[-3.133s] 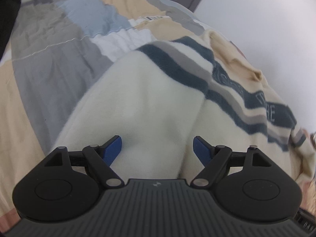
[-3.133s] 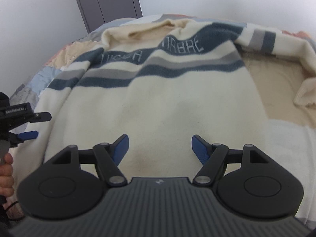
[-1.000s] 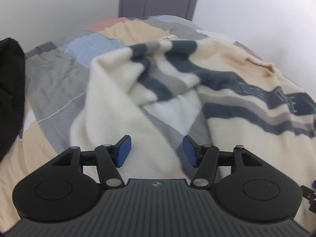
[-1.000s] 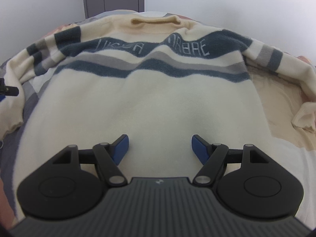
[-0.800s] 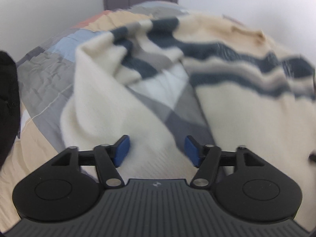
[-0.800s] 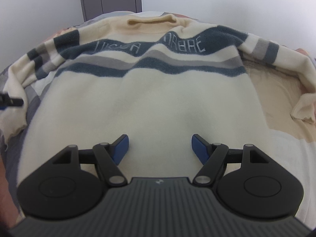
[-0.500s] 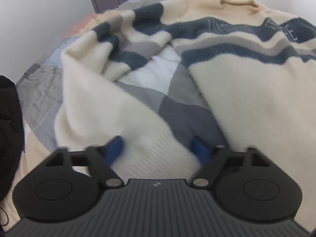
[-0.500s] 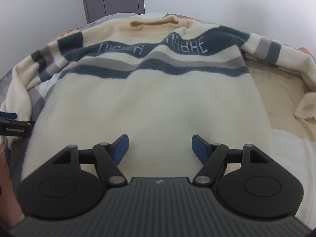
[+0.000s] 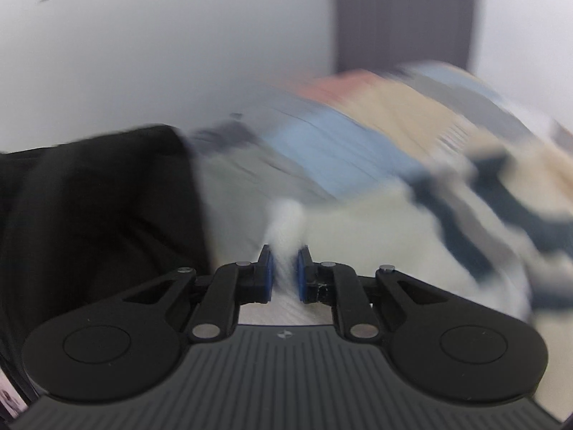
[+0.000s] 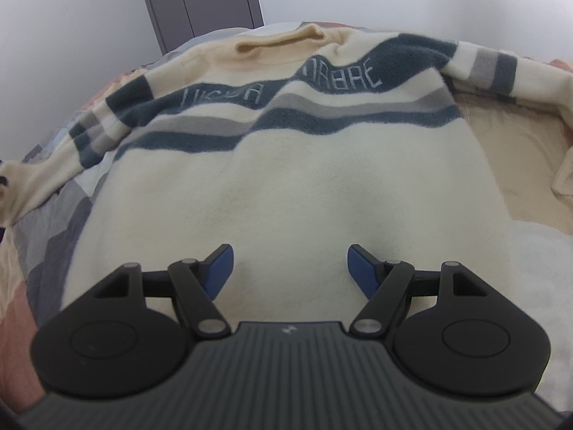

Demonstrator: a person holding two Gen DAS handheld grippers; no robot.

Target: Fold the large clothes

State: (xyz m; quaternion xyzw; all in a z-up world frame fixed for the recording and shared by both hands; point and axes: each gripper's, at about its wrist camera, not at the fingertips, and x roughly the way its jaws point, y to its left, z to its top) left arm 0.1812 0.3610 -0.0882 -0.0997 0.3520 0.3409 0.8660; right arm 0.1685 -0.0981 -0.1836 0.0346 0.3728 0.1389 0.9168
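Cream fleece, striped in navy and grey, is the item under inspection: the sweater (image 10: 286,179) lies face up on the patchwork quilt (image 10: 53,236), collar toward the grey door (image 10: 204,0) and hem nearest my right gripper (image 10: 290,268). The change I record is on my left side. Half a second ago my left gripper (image 9: 284,272) stood spread over the ribbed cuff of the sleeve on the door-left side of the sweater; its blue pads (image 9: 266,272) are now drawn close together with a tuft of cream sleeve fabric (image 9: 286,229) pinched between them. The left wrist view is heavily smeared, so I judge the tool is swinging with the sleeve in tow; the direction I cannot confirm. A black garment (image 9: 96,215) sits just beside the sweater on that same side. In the right wrist view the left sleeve (image 10: 64,165) trails off the body toward the frame edge, its end cut off from sight. My right gripper hangs over the lower body of the sweater, fingers spread wide, grasping nothing. For the task this means the first fold is under way: the sleeve is captured and can be carried across the body. The right sleeve (image 10: 519,82) remains unfolded.
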